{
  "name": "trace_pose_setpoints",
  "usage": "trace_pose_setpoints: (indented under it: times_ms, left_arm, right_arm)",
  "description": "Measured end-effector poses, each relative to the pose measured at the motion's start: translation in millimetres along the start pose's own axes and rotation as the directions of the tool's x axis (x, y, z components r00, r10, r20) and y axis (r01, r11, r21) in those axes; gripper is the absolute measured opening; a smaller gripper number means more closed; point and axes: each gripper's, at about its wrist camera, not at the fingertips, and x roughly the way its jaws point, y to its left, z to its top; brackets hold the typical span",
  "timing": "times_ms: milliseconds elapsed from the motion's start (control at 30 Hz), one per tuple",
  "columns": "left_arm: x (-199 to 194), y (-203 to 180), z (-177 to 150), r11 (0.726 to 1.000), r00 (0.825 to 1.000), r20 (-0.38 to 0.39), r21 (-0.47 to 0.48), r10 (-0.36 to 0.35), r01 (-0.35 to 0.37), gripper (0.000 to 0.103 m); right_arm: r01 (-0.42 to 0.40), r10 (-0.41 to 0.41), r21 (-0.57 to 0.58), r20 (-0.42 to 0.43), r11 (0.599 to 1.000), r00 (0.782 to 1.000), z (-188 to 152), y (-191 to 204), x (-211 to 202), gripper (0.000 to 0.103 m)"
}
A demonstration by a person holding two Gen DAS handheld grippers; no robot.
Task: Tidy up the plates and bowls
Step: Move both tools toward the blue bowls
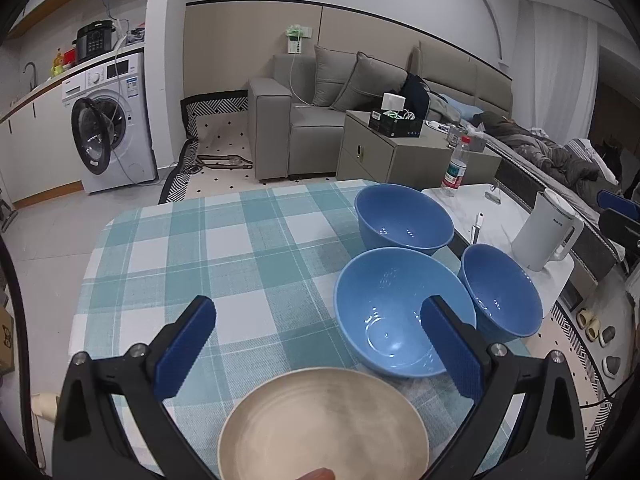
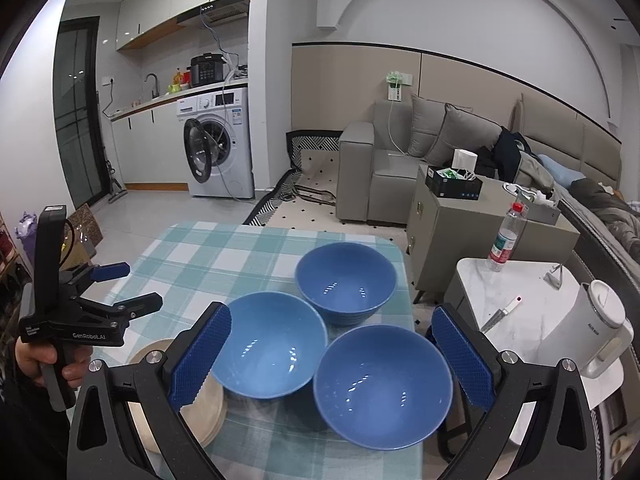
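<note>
Right gripper (image 2: pixel 330 354) hangs wide open right over the nearest blue bowl (image 2: pixel 382 386), clearly the closer hand; left gripper (image 1: pixel 316 350), jaws spread and empty, hovers above the beige plate (image 1: pixel 322 426) on the checked tablecloth (image 1: pixel 208 248).

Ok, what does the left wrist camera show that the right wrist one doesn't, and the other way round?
Only the left wrist view shows the beige plate nearly whole, lying empty below the open left gripper, and slippers on the floor.

Only the right wrist view shows the left gripper from outside, held in a hand, plus the open right gripper framing the nearest blue bowl; there the plate is mostly hidden.

Both show three empty blue bowls on the checked tablecloth, the white kettle, water bottle and washing machine.
</note>
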Motion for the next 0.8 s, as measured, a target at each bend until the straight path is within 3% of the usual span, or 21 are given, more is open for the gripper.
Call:
trace_pose_setpoints:
  times_ms: [800]
  left_arm:
    - [68,-23,46,0.998,0.995,-0.098,0.069,0.02,-0.013,0.103]
  right_arm:
    - [0.039,-0.042,-0.036,-0.097,0.999,0.994,19,-42,83,0.102]
